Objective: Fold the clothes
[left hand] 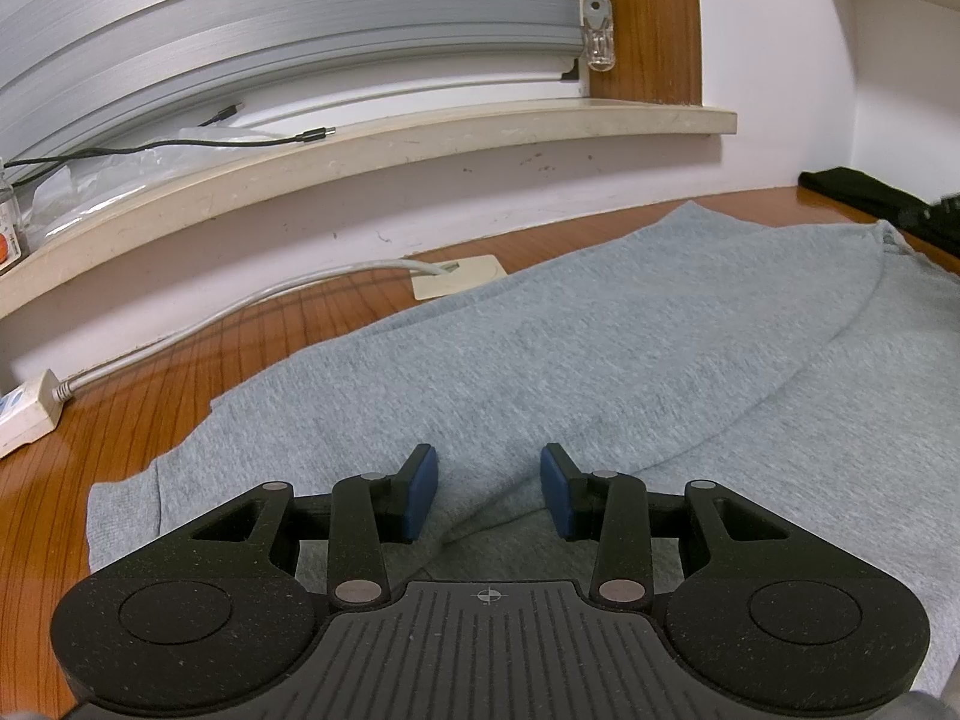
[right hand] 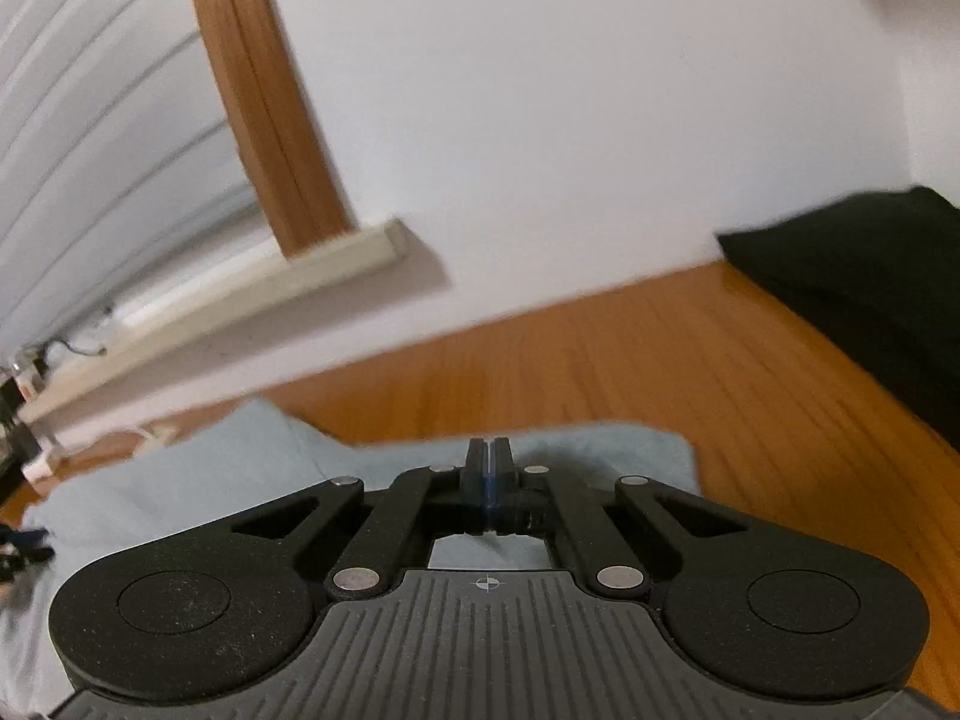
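Observation:
A light grey garment [left hand: 600, 330] lies spread on the wooden table [left hand: 150, 390], with a long fold line running across it. My left gripper [left hand: 489, 468] hovers low over its near part. Its blue pads [left hand: 425, 486] stand apart on either side of a soft ridge of cloth and do not press on it. In the right wrist view my right gripper [right hand: 490, 450] is shut, pads together, just above an edge of the grey garment [right hand: 210, 480]. I see no cloth caught between its pads. This view is blurred.
A folded black garment [right hand: 870, 288] lies at the table's far right, also seen as a black garment [left hand: 870, 198] in the left view. A white power strip [left hand: 24, 414] and its cable [left hand: 240, 306] run along the wall. The window sill [left hand: 420, 138] juts out above.

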`<state>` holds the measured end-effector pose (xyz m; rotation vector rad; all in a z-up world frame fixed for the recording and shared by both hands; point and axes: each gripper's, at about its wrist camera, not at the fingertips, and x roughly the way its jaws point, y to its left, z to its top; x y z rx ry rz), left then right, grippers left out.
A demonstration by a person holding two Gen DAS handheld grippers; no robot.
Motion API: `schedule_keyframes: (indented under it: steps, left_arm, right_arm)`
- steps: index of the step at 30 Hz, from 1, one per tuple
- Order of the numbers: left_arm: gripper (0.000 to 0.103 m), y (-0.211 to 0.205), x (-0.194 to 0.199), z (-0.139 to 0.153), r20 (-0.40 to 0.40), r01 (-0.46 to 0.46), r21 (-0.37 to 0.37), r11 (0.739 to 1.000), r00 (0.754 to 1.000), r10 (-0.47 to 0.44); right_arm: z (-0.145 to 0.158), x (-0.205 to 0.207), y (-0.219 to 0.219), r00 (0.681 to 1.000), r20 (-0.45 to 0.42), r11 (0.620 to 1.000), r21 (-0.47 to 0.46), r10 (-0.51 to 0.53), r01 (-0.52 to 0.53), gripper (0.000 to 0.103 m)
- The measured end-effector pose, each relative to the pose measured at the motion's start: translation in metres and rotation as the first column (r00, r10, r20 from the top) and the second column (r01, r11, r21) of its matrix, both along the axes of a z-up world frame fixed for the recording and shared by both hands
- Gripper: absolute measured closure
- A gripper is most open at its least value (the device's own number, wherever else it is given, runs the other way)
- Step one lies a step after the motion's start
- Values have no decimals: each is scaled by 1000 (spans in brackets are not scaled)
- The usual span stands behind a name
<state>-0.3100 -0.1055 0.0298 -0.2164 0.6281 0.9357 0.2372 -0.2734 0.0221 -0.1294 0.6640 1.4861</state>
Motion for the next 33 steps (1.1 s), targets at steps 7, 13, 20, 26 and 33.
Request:
schedule_keyframes:
  steps: [7, 13, 20, 26, 33]
  left_arm:
    - [61, 0, 0, 1, 0, -1, 0, 1000, 1000, 1]
    - [61, 0, 0, 0, 2, -1, -1, 1000, 1000, 1]
    - [61, -1, 0, 0, 2, -2, 0, 1000, 1000, 2]
    - [60, 0, -1, 0, 2, -2, 0, 1000, 1000, 2]
    - [59, -1, -1, 0, 0, -4, 4, 1000, 1000, 4]
  right_arm:
    - [-6, 4, 8, 995, -102, 1000, -18, 11, -12, 75]
    - [-12, -14, 35, 995, -97, 999, -49, 18, -23, 75]
    - [10, -19, 11, 997, -62, 999, 39, 39, -36, 100]
    - [-11, -21, 7, 1000, -8, 995, -93, 24, -25, 97]
    - [7, -22, -2, 985, 150, 996, -33, -80, 86, 83]
